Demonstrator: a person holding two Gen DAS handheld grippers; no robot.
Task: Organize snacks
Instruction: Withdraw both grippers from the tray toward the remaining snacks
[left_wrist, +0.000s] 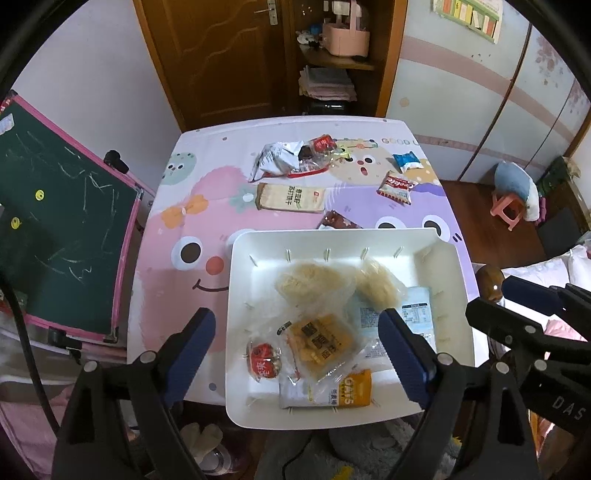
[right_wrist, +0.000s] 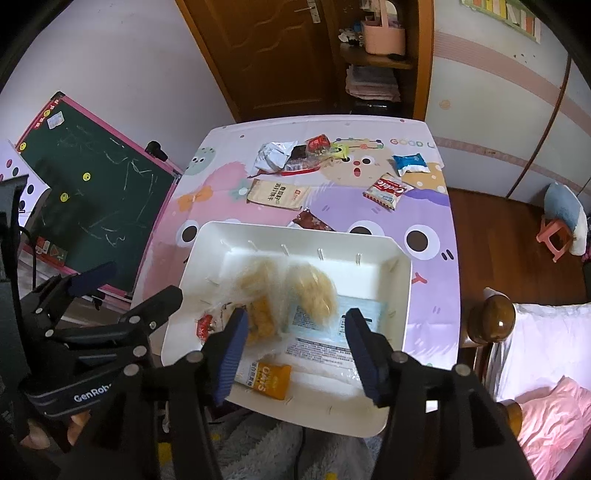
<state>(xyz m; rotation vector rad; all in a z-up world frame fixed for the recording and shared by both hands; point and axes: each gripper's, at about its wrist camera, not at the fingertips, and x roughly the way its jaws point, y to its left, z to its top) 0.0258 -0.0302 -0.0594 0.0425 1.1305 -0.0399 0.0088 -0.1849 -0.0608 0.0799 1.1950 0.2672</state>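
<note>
Both grippers, left (left_wrist: 297, 350) and right (right_wrist: 293, 354), are being held over the white tray (left_wrist: 332, 236), fingers wide, nothing gripped. Several snacks are lying in the tray below the fingers. Beyond the fingertips, loose packets such as the beige cracker pack (left_wrist: 290, 198) are waiting on the table (left_wrist: 177, 295). Judged mid-task: a forward reach is being called for next.
</note>
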